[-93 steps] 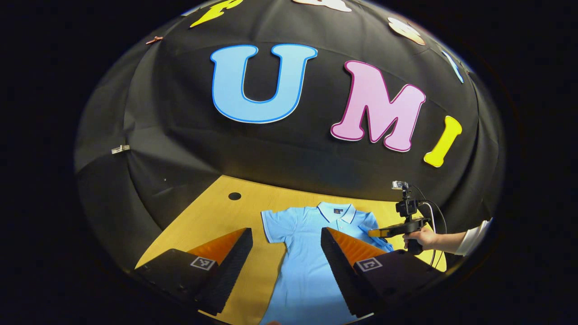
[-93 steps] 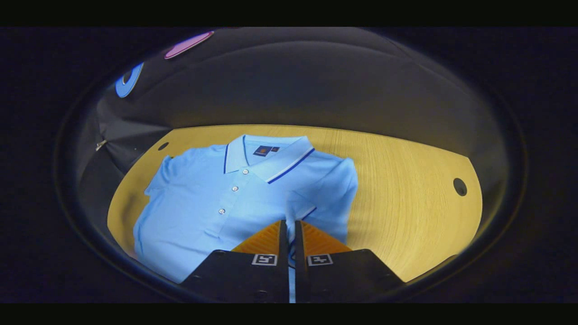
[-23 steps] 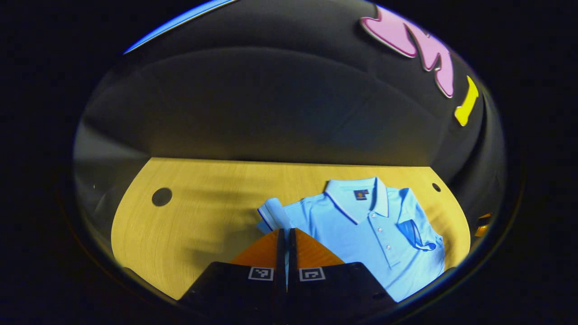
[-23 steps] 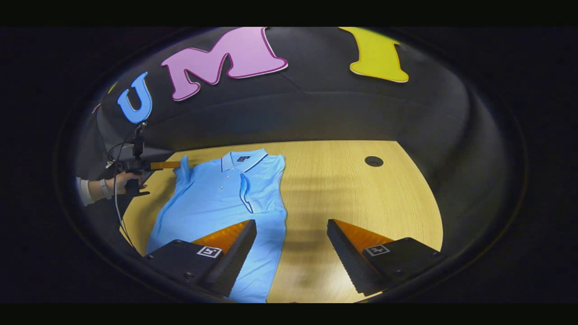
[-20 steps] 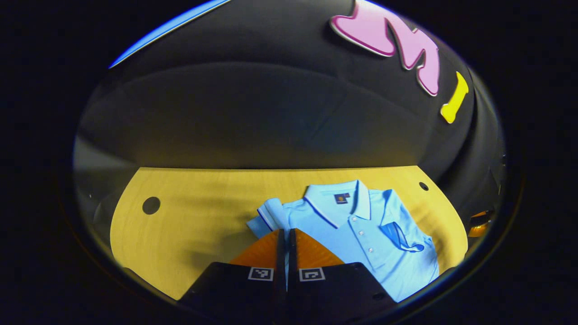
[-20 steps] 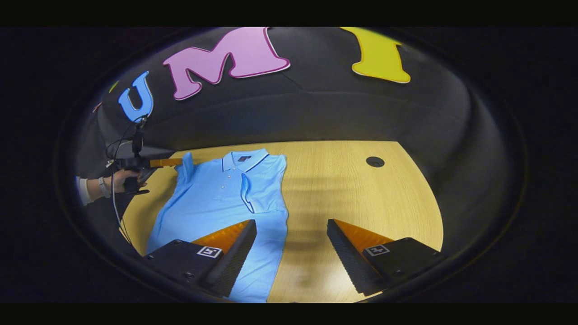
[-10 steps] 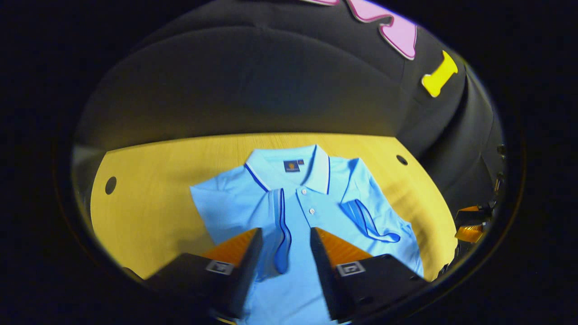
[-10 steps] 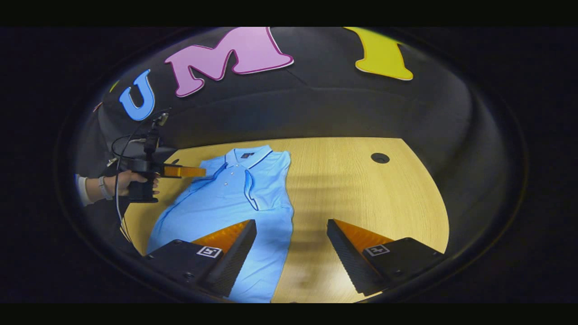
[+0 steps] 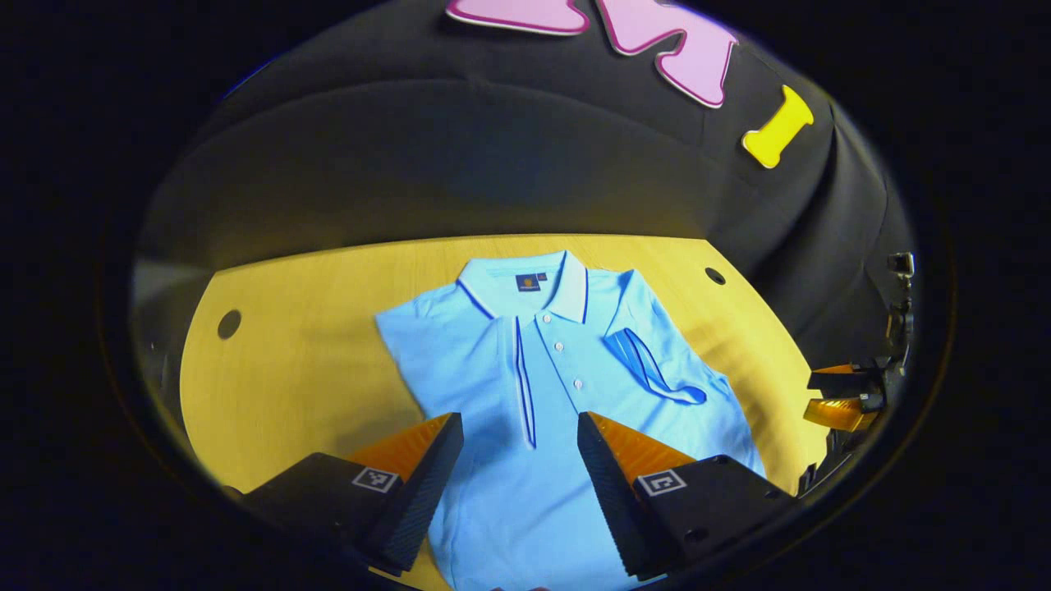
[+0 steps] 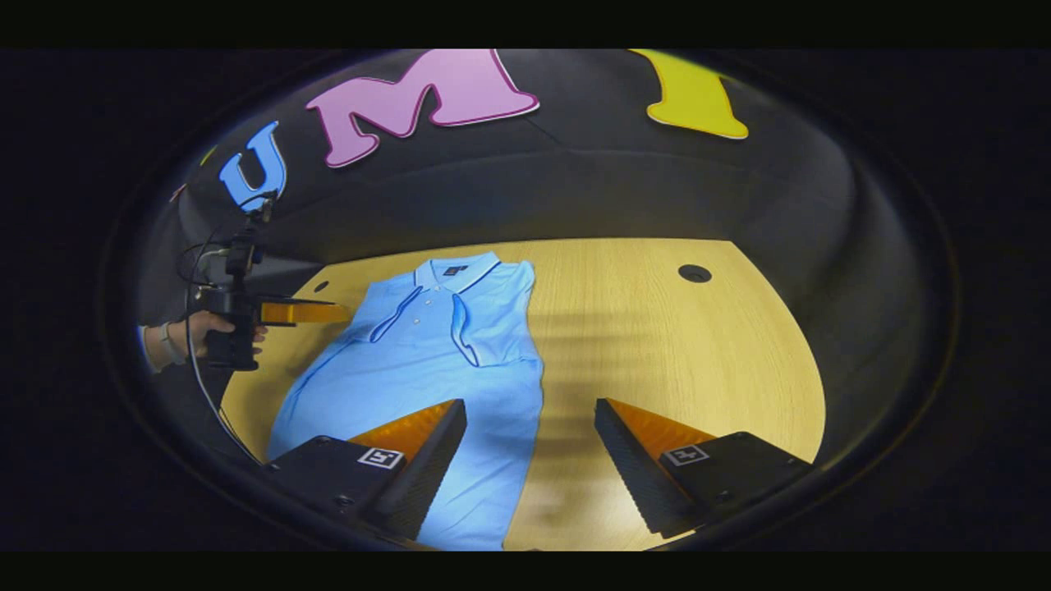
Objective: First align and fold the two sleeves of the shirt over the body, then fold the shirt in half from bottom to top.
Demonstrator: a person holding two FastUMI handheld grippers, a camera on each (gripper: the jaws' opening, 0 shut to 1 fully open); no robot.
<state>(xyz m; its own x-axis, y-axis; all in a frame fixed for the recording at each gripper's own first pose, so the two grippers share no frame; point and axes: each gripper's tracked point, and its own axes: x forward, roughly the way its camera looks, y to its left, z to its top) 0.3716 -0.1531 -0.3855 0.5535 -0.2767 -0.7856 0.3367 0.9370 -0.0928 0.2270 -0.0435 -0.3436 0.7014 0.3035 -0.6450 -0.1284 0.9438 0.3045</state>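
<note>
Left claw [image 9: 520, 443] gapes empty just over the shirt [image 9: 558, 386]; right claw [image 10: 530, 435] also spread, empty, off the shirt's hem side. Shirt lies flat on the desk [image 9: 296, 369], both sleeves [image 9: 653, 377] lying over the body. Sleeve step looks done; next, likely both claws pinch the 2 hem corners and carry them up to the collar [image 9: 525, 283].

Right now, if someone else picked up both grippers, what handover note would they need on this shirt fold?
Left gripper: open, holding nothing, above the shirt's middle.
Right gripper: open, holding nothing, over the shirt's right edge and the bare table.
Shirt: light blue polo, flat on the wooden table, collar toward the booth wall, buttons facing up.
Done: both sleeves lie folded in over the body, the left sleeve beside the button placket and the right sleeve on the chest. The right one looks a little rumpled.
Left: take hold of the bottom hem and fold the shirt in half up toward the collar.
</note>
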